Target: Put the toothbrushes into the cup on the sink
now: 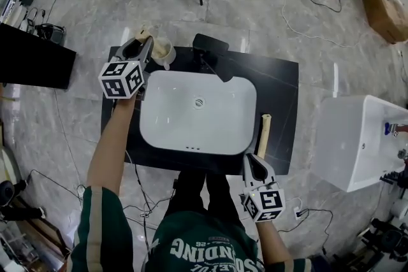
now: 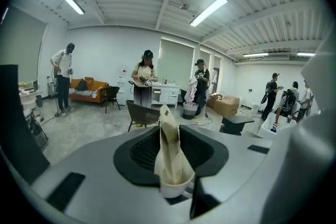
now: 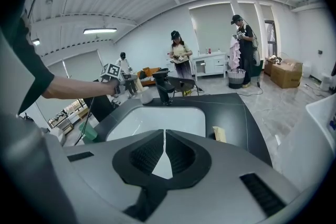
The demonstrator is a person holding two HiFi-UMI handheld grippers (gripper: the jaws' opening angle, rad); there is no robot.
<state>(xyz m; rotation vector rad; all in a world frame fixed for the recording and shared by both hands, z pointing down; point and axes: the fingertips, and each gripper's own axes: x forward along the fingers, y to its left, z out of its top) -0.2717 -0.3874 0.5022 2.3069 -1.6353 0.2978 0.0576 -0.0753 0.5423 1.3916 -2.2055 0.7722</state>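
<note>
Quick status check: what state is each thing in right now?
Cup: upright.
First toothbrush: wrapped, standing in cup.
Left gripper: open, jaws either side of first toothbrush.
Second toothbrush: lying on counter.
Right gripper: shut, empty.

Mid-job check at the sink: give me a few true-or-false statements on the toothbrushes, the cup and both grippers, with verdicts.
1. A wrapped toothbrush stands in the cup. True.
2. The right gripper holds a toothbrush. False: its jaws are together on nothing. The second toothbrush lies on the counter, right of the basin.
3. The cup stands right of the faucet. False: it stands left of the faucet, at the counter's back corner.
4. The left gripper has its jaws apart on either side of the wrapped toothbrush in the cup. True.
</note>
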